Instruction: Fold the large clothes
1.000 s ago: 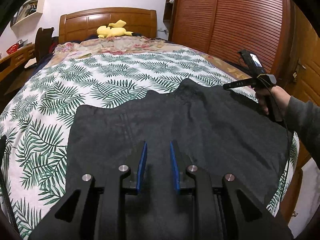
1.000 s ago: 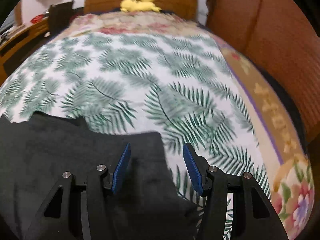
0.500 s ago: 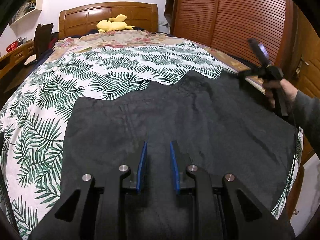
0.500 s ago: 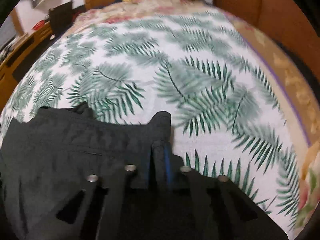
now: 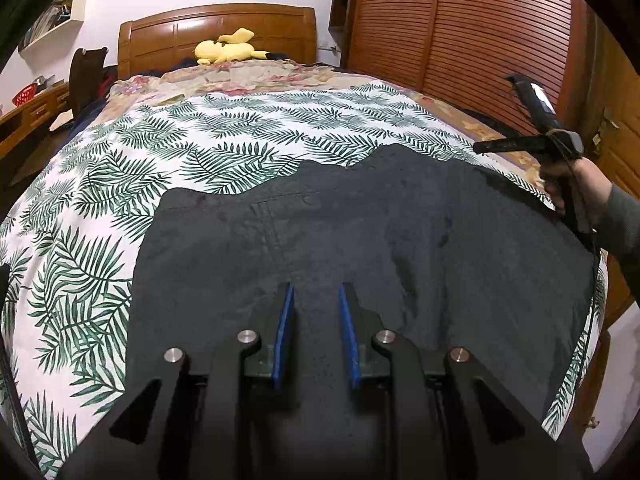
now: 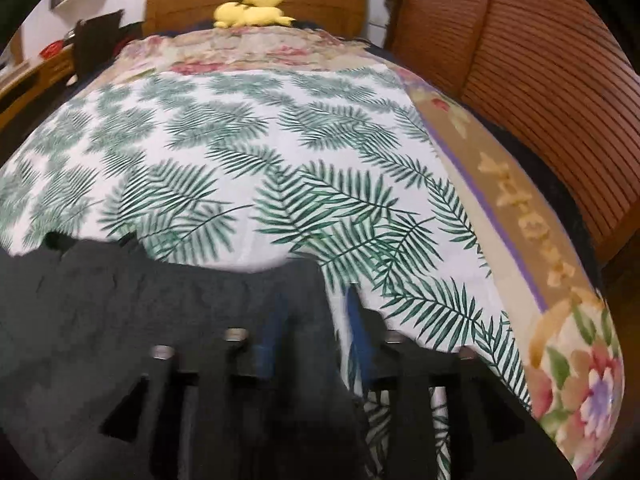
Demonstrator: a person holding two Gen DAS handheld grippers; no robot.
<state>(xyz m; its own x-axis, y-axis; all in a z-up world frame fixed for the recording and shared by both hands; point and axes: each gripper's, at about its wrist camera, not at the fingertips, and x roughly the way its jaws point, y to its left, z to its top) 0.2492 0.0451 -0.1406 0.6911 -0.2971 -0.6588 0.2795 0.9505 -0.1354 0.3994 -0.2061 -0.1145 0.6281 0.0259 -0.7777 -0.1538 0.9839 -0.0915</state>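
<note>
Dark grey garment [image 5: 360, 248], large and soft, spread nearly flat across the near end of the bed [image 5: 224, 148], on the palm-leaf bedspread [image 6: 248, 168]. Upper edge uneven, a few shallow wrinkles, no fold visible: folding apparently not begun, all of it left to do. Left hand-held gripper [image 5: 315, 332] low over the garment's near middle, blue pads a narrow gap apart, dark cloth seen between them, actual pinch impossible to tell. Right hand-held gripper [image 6: 314, 332] at the garment's right corner, blurred, jaws just reopened, gap clear, nothing pinched, cloth edge lying beneath the left finger. Beyond the garment, at the bed's far end, a floral blanket [image 6: 256, 50], a yellow plush toy [image 5: 228, 49] and a wooden headboard [image 5: 180, 36]. Right of the bed, a slatted wooden wardrobe [image 5: 480, 28].
</note>
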